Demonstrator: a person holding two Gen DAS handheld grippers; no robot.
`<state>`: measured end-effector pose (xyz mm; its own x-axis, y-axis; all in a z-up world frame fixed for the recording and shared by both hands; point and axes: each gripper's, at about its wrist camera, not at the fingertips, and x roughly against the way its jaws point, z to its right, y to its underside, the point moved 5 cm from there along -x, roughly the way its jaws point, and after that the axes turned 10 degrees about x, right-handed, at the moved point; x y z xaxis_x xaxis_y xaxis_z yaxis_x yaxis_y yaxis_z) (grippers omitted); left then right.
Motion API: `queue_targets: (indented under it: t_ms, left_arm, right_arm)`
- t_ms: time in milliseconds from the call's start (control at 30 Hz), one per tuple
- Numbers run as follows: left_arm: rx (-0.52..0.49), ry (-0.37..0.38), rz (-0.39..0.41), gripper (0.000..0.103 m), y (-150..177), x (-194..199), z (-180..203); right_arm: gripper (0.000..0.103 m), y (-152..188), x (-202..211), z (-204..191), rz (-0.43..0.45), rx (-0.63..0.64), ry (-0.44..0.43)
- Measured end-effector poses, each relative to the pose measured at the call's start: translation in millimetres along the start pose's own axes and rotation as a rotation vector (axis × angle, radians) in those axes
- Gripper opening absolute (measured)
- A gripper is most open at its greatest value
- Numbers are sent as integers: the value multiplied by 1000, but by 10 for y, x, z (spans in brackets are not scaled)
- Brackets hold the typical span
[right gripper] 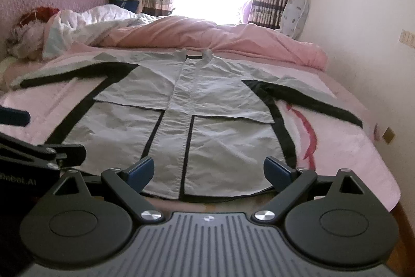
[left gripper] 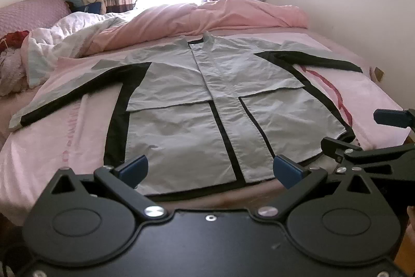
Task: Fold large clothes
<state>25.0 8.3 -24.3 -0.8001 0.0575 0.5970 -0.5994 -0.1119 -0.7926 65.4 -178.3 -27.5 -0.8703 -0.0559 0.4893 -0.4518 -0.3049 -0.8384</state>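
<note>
On the pink sheet (left gripper: 64,142), a pale grey jacket (left gripper: 186,105) with black trim is lying flat, front up, sleeves spreading to both sides, its hem nearing the bed's near edge. Bare sheet is showing on either side; a rumpled pink duvet (left gripper: 233,14) is crowding the far end. Left gripper (left gripper: 210,169) and right gripper (right gripper: 208,170) are hovering over the hem, jaws spread wide, gripping nothing.
</note>
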Motion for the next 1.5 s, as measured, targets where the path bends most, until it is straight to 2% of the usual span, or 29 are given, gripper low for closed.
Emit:
queue_targets:
  t_ms: [33, 100, 133, 233, 367, 600, 733, 900, 1100, 1500]
  left_arm:
    - [8, 11, -3, 103, 0, 6, -9]
    - [24, 31, -9, 103, -4, 7, -6]
    - [28, 34, -11, 103, -5, 7, -2]
    - [23, 29, -9, 103, -9, 9, 15]
    - [32, 0, 7, 103, -14, 23, -6]
    - [41, 43, -6, 103, 5, 6, 0]
    - [-27, -4, 22, 103, 21, 23, 67]
    - [3, 9, 1, 103, 31, -15, 3]
    - [-20, -46, 5, 103, 40, -50, -20]
    - [5, -29, 4, 103, 55, -46, -37]
  right_arm:
    - [103, -3, 7, 6, 9, -4, -11]
    - [91, -15, 18, 8, 13, -16, -31]
    - [90, -16, 13, 22, 7, -35, -41]
    - [90, -1, -5, 14, -7, -43, -72]
    - [90, 0, -2, -27, -12, -31, -64]
    - [90, -7, 3, -32, -7, -30, -50]
    - [90, -7, -27, -49, -12, -23, -19]
    - [91, 1, -30, -60, -7, -21, -8]
    - [92, 2, -33, -90, -15, -17, -21]
    - [92, 7, -44, -96, -28, -23, -29]
